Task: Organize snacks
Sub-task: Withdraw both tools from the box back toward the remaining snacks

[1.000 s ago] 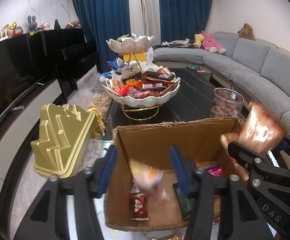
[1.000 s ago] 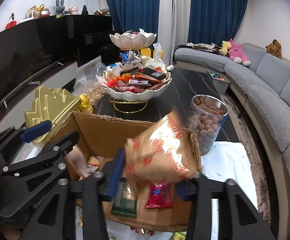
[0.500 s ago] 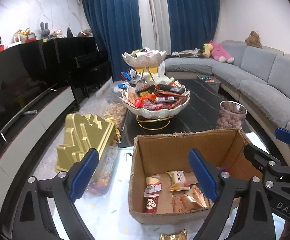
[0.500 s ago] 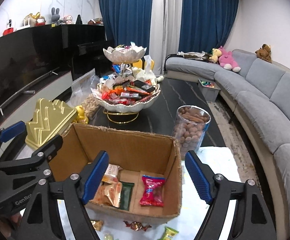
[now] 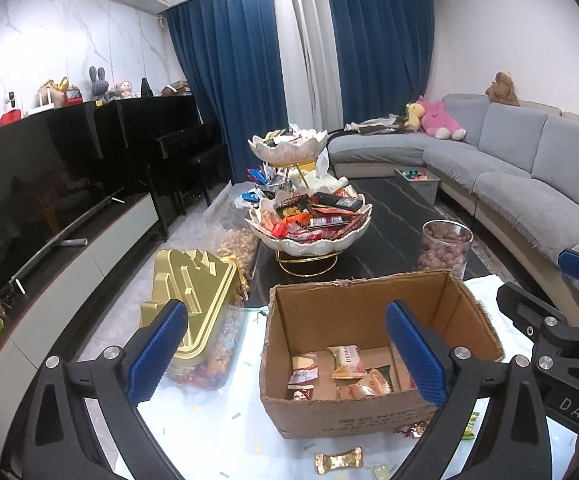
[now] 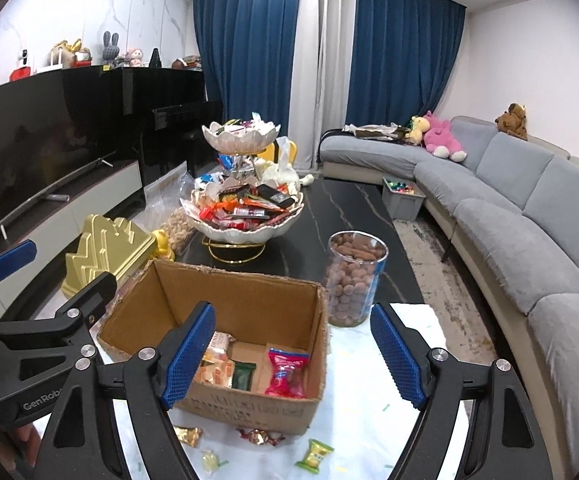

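With several snacks point(image 5: 345, 364) already in the cardboard box point(image 5: 321, 412), the left claw point(image 5: 285, 354), still spreading, and the released right claw point(image 6: 289, 354) both hang empty above it, so lower squarely over a loose candy point(image 6: 315, 454) lying on the tabletop point(image 6: 369, 432) before that box.

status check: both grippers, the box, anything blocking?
Left gripper opening, nothing between its jaws; right gripper open, empty. Cardboard box upright, several wrapped snacks inside. Loose candies on the white cloth in front of the box; nothing blocking.
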`<move>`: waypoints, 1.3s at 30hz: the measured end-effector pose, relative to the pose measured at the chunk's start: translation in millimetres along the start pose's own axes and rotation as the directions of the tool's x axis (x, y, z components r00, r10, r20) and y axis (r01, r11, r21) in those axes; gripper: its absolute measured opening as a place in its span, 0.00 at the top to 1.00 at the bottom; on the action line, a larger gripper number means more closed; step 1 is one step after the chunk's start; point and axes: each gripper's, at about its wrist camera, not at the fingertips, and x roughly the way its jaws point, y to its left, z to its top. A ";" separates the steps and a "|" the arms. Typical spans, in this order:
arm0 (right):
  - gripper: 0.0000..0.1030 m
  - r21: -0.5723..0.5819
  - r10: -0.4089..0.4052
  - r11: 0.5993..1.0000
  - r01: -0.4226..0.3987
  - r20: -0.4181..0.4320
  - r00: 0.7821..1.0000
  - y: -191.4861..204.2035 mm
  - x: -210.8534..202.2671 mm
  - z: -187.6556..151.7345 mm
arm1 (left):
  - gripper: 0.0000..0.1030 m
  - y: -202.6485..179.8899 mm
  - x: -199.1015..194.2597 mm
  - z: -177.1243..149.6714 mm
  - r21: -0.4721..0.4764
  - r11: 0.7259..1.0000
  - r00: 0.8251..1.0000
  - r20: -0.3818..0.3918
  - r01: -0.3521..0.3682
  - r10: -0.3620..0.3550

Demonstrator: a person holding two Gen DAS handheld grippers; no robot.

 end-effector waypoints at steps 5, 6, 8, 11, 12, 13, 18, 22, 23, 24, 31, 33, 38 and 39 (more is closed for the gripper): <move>0.22 0.000 -0.007 1.000 0.007 0.014 1.000 -7.1 -12.4 -3.6 | 0.02 -7.3 -13.4 -2.2 -0.006 1.000 1.000 0.005 -0.001 0.001; 0.22 0.000 -0.008 1.000 0.008 0.016 1.000 -9.1 -14.8 -4.8 | 0.02 -8.6 -15.8 -3.0 -0.007 1.000 1.000 0.005 -0.002 0.002; 0.22 0.000 -0.009 1.000 0.009 0.018 1.000 -12.0 -18.7 -7.4 | 0.02 -12.1 -19.6 -5.6 -0.008 1.000 1.000 0.002 -0.004 0.004; 0.22 -0.002 -0.008 1.000 0.008 0.019 1.000 -16.2 -22.9 -12.1 | 0.02 -17.2 -24.4 -10.1 -0.010 1.000 1.000 -0.002 -0.005 0.005; 0.22 -0.003 -0.009 1.000 0.009 0.019 1.000 -17.1 -23.9 -13.3 | 0.02 -19.0 -25.8 -12.0 -0.012 1.000 1.000 -0.004 -0.005 0.005; 0.22 -0.004 -0.009 1.000 0.009 0.019 1.000 -18.5 -24.9 -15.1 | 0.02 -20.2 -27.0 -13.5 -0.014 1.000 1.000 -0.005 -0.005 0.005; 0.22 -0.003 -0.010 1.000 0.010 0.018 1.000 -24.3 -28.5 -21.2 | 0.02 -26.5 -32.8 -20.9 -0.019 1.000 1.000 -0.009 -0.008 0.008; 0.22 -0.006 -0.012 1.000 0.013 0.017 1.000 -26.6 -31.1 -26.3 | 0.02 -29.8 -36.8 -25.3 -0.021 1.000 1.000 -0.010 -0.010 0.010; 0.22 -0.006 -0.012 1.000 0.012 0.016 1.000 -27.1 -31.3 -28.0 | 0.02 -30.4 -37.5 -26.6 -0.023 1.000 1.000 -0.010 -0.011 0.011; 0.22 -0.007 -0.012 1.000 0.012 0.014 1.000 -27.5 -31.3 -29.8 | 0.02 -29.9 -37.4 -27.1 -0.025 1.000 1.000 -0.011 -0.011 0.011; 0.22 -0.006 -0.015 1.000 0.015 0.002 1.000 -29.4 -29.2 -42.1 | 0.02 -32.2 -37.2 -38.8 -0.033 0.999 1.000 -0.020 -0.014 0.014; 0.22 -0.004 -0.017 1.000 0.017 -0.003 1.000 -31.1 -28.3 -47.2 | 0.02 -33.8 -36.4 -44.7 -0.032 0.999 1.000 -0.028 -0.011 0.010; 0.22 -0.002 -0.020 1.000 0.020 -0.021 1.000 -34.0 -23.8 -58.7 | 0.02 -38.6 -32.2 -58.2 -0.032 0.999 0.999 -0.050 0.014 -0.016; 0.22 -0.001 -0.020 1.000 0.020 -0.027 0.999 -34.7 -22.2 -61.8 | 0.02 -40.0 -30.7 -60.4 -0.032 0.999 0.998 -0.056 0.017 -0.019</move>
